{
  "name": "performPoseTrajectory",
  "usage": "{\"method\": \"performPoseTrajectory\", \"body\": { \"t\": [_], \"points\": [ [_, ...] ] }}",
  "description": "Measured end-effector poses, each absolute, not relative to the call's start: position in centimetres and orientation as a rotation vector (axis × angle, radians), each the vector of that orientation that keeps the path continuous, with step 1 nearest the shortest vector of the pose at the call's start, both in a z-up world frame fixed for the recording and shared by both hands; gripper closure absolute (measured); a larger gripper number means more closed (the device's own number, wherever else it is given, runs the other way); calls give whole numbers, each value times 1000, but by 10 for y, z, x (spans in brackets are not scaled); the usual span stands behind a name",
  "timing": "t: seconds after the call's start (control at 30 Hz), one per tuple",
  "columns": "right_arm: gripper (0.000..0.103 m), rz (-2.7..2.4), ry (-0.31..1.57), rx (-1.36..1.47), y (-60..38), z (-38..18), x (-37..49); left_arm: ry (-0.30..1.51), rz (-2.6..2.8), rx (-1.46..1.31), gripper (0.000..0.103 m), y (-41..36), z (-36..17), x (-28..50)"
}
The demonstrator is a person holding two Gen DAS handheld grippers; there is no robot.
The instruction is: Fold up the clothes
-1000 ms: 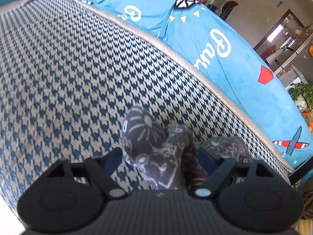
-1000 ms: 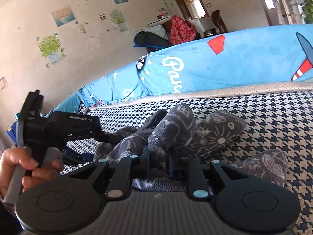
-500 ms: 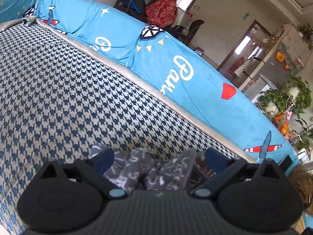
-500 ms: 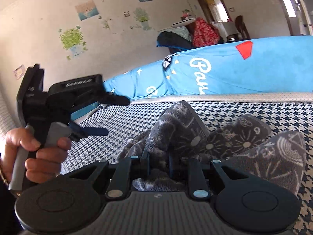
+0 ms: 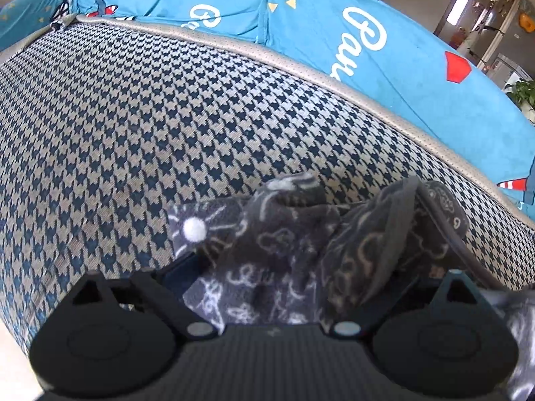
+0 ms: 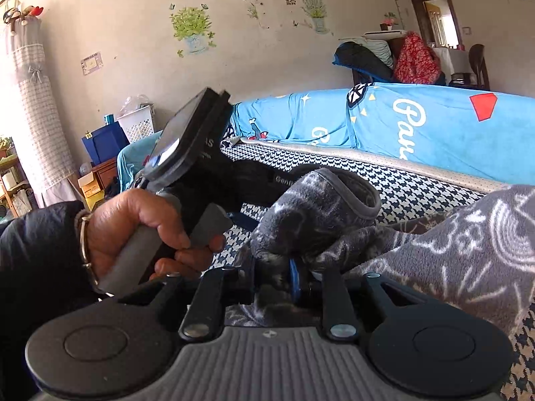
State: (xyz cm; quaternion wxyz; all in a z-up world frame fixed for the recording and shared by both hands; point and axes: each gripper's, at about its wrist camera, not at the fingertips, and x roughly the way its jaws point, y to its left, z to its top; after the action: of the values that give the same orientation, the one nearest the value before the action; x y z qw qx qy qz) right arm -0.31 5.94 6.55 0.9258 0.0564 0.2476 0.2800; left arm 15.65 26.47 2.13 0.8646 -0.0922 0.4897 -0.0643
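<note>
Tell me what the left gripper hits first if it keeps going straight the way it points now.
Most likely the grey patterned fleece garment. It already bunches between the wide jaws of the left gripper, which are closing, pads apparently not yet pressing. Behind the fabric lies the houndstooth sofa seat; depth between them is unclear.

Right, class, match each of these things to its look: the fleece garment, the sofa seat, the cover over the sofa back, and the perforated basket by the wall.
Things:
1. fleece garment
2. sofa seat
3. sofa-back cover
4. basket

Looks:
A. bright blue with white lettering
B. white
C. dark grey with pale line drawings
D. dark blue and beige houndstooth check

Pairs: 1-C, 2-D, 3-A, 4-B.
</note>
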Motion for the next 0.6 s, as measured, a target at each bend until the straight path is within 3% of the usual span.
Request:
{"method": "performPoseTrajectory", "body": {
  "t": [0.13, 0.23, 0.33, 0.4, 0.6],
  "points": [
    [79, 559, 487, 168, 37, 74, -11, 1031, -82, -175, 7, 271, 20, 157],
    [71, 513, 459, 206, 16, 82, -19, 1031, -78, -158, 7, 270, 19, 157],
    [59, 415, 425, 234, -4, 88, -23, 1026, -74, -127, 7, 267, 18, 155],
    [43, 339, 417, 280, -19, 89, -22, 1023, -75, -110, 7, 265, 17, 154],
    [27, 188, 476, 386, -43, 81, -8, 1024, -76, -105, 7, 270, 15, 150]
  ]
}}
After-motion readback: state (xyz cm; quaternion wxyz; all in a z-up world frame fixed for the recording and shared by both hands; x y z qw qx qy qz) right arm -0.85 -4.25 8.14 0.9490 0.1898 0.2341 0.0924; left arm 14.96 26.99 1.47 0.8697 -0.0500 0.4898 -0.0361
